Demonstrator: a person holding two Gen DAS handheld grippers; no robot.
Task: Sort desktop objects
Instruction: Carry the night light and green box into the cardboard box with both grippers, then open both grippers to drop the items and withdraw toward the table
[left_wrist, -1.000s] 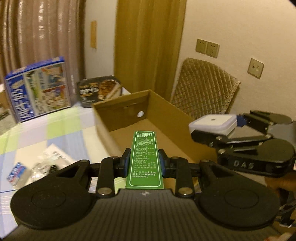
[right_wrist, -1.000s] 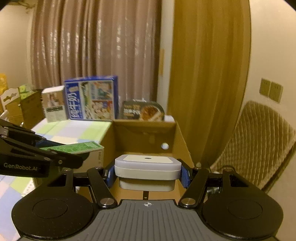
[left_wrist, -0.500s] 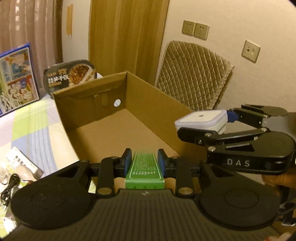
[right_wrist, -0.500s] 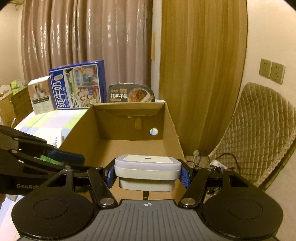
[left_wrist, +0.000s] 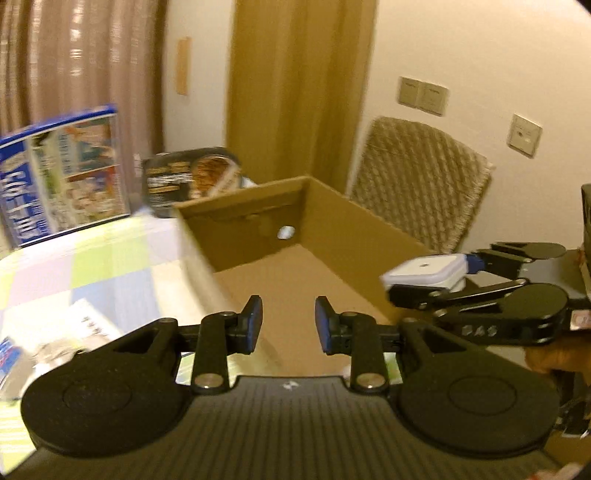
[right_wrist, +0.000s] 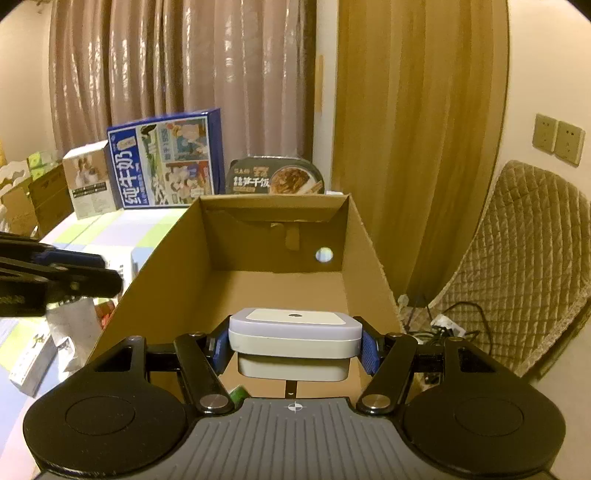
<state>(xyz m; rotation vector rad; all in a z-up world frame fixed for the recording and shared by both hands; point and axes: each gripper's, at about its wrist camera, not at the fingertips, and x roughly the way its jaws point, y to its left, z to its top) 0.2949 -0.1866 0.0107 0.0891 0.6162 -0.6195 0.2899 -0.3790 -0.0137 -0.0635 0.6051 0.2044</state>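
Observation:
An open cardboard box (left_wrist: 354, 236) (right_wrist: 177, 258) stands on the table's right end. My left gripper (left_wrist: 288, 325) is open and empty over the box's near left part. The green box it held shows only as a green sliver (left_wrist: 391, 365) below its right finger, and as a green bit (right_wrist: 238, 393) in the right wrist view. My right gripper (right_wrist: 294, 343) is shut on a white square box (right_wrist: 293, 336), held above the near end of the cardboard box; it also shows in the left wrist view (left_wrist: 424, 273).
A blue milk carton box (right_wrist: 166, 162), a black meal tray (right_wrist: 277, 177) and a small white carton (right_wrist: 86, 181) stand at the table's far edge. Small packets (left_wrist: 88, 325) lie left of the box. A quilted chair (right_wrist: 524, 280) and cables (right_wrist: 443, 321) are on the right.
My left gripper has opened and let go of the green box, which dropped down out of the fingers. My right gripper still holds the white box over the cardboard box.

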